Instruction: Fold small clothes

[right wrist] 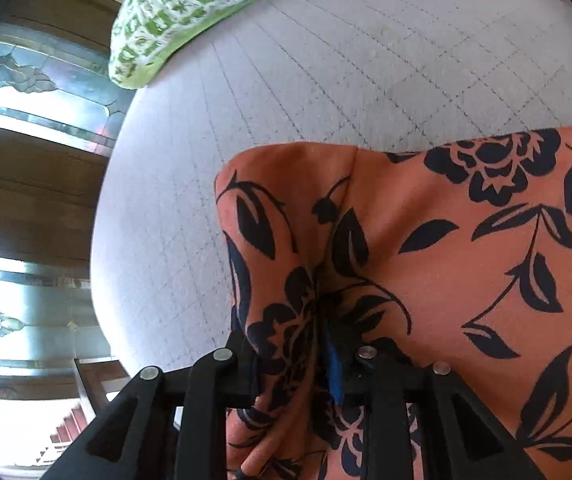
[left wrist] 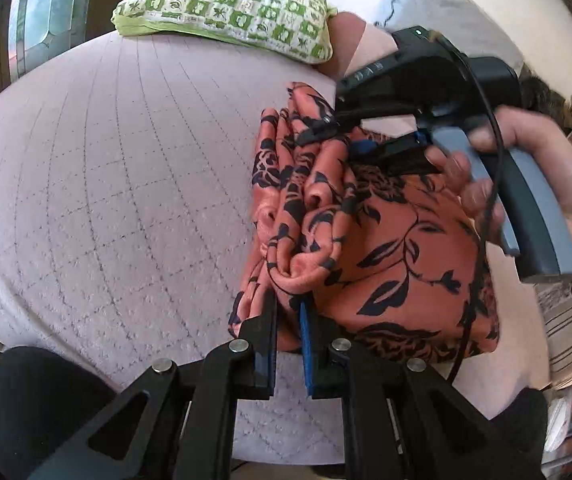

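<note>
**Two grippers pinch the flowery cloth**

We hold the orange cloth point(left wrist: 386, 240) with black flowers in both grippers. Our left gripper point(left wrist: 288, 304) is nearly closed and pinches a bunched fold at 6 o'clock in its view. Our right gripper point(right wrist: 294, 344) bites the cloth too, with the fabric bulging between its jaws. In the left view it point(left wrist: 342, 136) sits at 1 o'clock, held by a hand point(left wrist: 526, 176).

The cloth lies on the pink quilted bed point(left wrist: 105, 200), toward its right side.

To fold well, we think both grippers should move together and keep the edge tight, so the cloth lands flat. The middle looks crumpled, so it may need smoothing.

A green checked pillow point(left wrist: 225, 8) rests at 11 o'clock, well apart from the cloth. A black cable point(left wrist: 482, 248) hangs over the cloth and could snag.
</note>
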Motion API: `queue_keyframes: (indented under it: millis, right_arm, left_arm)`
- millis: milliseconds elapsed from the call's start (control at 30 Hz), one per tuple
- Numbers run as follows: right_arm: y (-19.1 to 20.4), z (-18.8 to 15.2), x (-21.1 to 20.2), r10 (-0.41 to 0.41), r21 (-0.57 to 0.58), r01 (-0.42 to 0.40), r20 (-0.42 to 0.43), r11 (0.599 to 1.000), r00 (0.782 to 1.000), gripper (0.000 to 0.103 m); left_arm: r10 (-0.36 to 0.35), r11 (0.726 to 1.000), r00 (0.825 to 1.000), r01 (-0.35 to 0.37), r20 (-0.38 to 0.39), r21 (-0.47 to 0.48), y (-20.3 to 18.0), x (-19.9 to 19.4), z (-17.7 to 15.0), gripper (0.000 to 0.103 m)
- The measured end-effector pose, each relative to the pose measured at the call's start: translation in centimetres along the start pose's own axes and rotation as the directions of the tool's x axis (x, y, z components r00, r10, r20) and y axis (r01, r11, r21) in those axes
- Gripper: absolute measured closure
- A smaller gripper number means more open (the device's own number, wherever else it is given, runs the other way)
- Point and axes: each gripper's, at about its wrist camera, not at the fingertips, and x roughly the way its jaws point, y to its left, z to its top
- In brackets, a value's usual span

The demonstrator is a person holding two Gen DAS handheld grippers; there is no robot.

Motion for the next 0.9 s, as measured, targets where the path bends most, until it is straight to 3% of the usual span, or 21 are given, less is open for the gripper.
queue_keyframes:
  millis: [133,167,200,233,267,433,500,567,600,633,700,767,900]
  right_arm:
    - [0.8,0.1,-1.0,-0.063,-0.033,0.063,-0.008,0.997,0.998,0.074]
    - [1.3,-0.1,-0.7,-0.077,-0.043,0.077,-0.004,0.996,0.997,0.069]
    - [1.6,-0.2,-0.3,-0.076,-0.055,0.076,0.0,0.996,0.997,0.062]
    - [3.1,-0.4,0.2,-0.044,-0.057,0.044,0.013,0.997,0.999,0.039]
    - [3.3,-0.9,0.6,-0.012,-0.059,0.013,0.016,0.998,1.0,0.031]
    - [4.4,-3.0,-2.8,0.075,-0.079,-0.067,0.111,0.995,0.991,0.028]
    - [4.2,-3.9,-3.0,0.136,-0.064,-0.129,0.123,0.99,0.983,0.021]
    - [3.7,-5.1,-1.7,0.1,-0.071,-0.096,0.062,0.993,0.993,0.02]
    - [3.2,-5.8,-2.0,0.08,-0.07,-0.075,0.08,0.995,0.994,0.02]
    - [2.4,-6.5,-2.9,0.113,-0.059,-0.108,0.104,0.992,0.988,0.02]
    - [1.0,-7.9,-5.0,0.166,-0.033,-0.163,0.151,0.986,0.975,0.02]
    - [-1.4,-10.6,-8.6,0.176,-0.017,-0.177,0.232,0.984,0.957,0.02]
    - [-5.9,-14.9,-11.8,0.167,0.042,-0.189,0.307,0.981,0.937,0.02]
  left_arm:
    - [0.004,1.0,1.0,-0.004,0.002,0.028,-0.3,0.8,0.2,0.093]
    - [0.001,1.0,1.0,-0.001,0.0,0.027,-0.2,0.7,0.1,0.093]
    - [-0.005,1.0,1.0,0.006,-0.004,0.017,0.2,0.8,0.1,0.093]
    - [-0.017,1.0,1.0,0.017,-0.01,-0.002,0.6,0.7,0.0,0.093]
    - [-0.028,0.999,0.999,0.027,-0.016,-0.018,0.7,0.3,-0.3,0.093]
    - [-0.02,1.0,0.999,0.02,-0.04,-0.005,0.6,0.2,-1.5,0.093]
    - [-0.03,0.999,0.998,0.029,-0.057,-0.025,0.8,0.3,-1.7,0.093]
    - [-0.055,0.997,0.997,0.052,-0.055,-0.05,1.3,-0.1,-1.6,0.093]
    - [-0.071,0.996,0.997,0.068,-0.038,-0.058,1.7,-0.8,-1.4,0.093]
    - [-0.078,0.996,0.997,0.077,-0.015,-0.055,2.0,-1.8,-1.3,0.093]
    - [-0.11,0.993,0.994,0.111,0.02,-0.039,2.4,-3.8,-1.0,0.084]
    - [-0.117,0.992,0.992,0.119,0.049,-0.043,2.8,-4.9,-0.2,0.061]
    - [-0.131,0.99,0.989,0.134,0.065,-0.045,2.7,-4.4,2.2,0.06]
